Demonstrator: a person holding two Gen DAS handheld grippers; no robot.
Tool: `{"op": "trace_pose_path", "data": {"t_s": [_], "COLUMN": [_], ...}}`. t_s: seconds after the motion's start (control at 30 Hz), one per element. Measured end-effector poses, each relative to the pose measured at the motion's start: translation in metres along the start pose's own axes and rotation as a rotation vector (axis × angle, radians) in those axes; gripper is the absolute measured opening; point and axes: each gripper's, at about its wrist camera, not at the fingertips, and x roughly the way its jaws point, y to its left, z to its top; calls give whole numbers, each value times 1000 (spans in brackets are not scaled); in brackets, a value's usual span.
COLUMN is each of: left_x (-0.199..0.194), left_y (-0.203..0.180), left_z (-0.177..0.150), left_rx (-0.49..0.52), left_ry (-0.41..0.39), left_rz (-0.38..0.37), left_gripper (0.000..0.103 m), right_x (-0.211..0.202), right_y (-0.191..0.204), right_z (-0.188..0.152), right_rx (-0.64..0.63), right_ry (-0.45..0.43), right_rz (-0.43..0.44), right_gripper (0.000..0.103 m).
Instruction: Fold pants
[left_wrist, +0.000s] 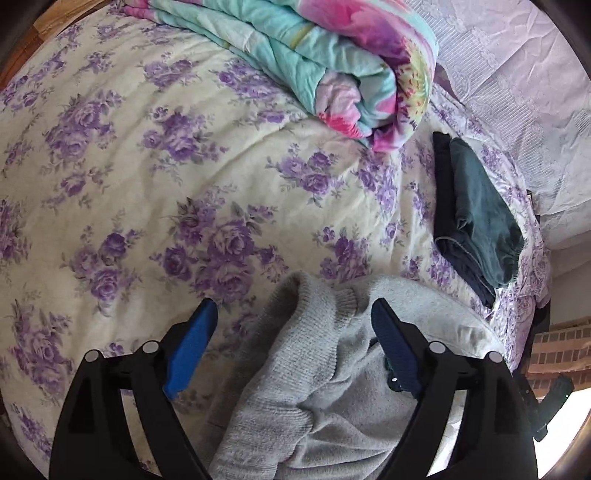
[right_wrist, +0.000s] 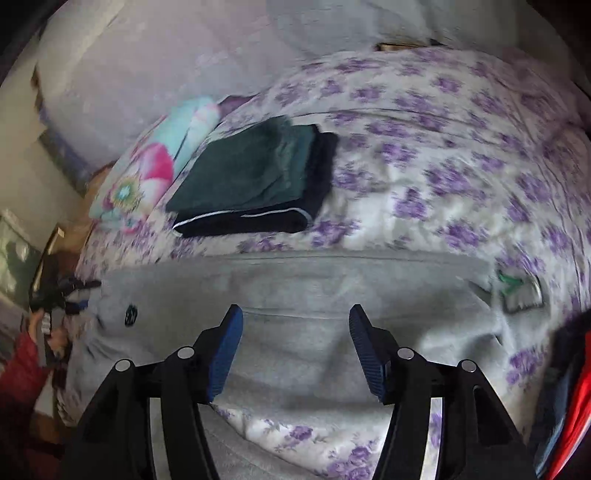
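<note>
Grey sweatpants (left_wrist: 314, 398) lie on the floral bed sheet (left_wrist: 147, 166). In the left wrist view a ribbed cuff end (left_wrist: 314, 295) lies between the fingers of my left gripper (left_wrist: 295, 314), which is open around it and does not pinch it. In the right wrist view the grey pants (right_wrist: 295, 288) stretch across the bed, with a small dark logo (right_wrist: 130, 316) at the left. My right gripper (right_wrist: 295, 317) is open just above the pants' middle. The right view is motion-blurred.
A stack of folded dark green and black garments (left_wrist: 476, 214) lies on the bed beyond the pants; it also shows in the right wrist view (right_wrist: 255, 181). A rolled colourful quilt (left_wrist: 314, 62) lies farther back. A red sleeve (right_wrist: 22, 365) and the other gripper (right_wrist: 55, 295) show at left.
</note>
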Motion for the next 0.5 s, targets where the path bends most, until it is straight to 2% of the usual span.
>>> {"op": "trace_pose_path", "data": {"t_s": [0.07, 0.2, 0.33, 0.5], "left_x": [-2, 3, 15, 26], "left_y": [0, 1, -2, -9], "left_z": [2, 4, 7, 11], "left_rx": [6, 5, 3, 36], "left_ry": [-2, 13, 34, 50], "left_rz": [1, 15, 20, -3], "left_gripper": [82, 82, 82, 80], "right_x": [19, 59, 102, 152], "right_y": [25, 55, 67, 67], "right_z": [15, 42, 60, 67], "right_rx": [-147, -339, -437, -509], "right_ry": [16, 70, 171, 312], "right_rz": [17, 63, 89, 78], "right_gripper": [60, 60, 60, 60]}}
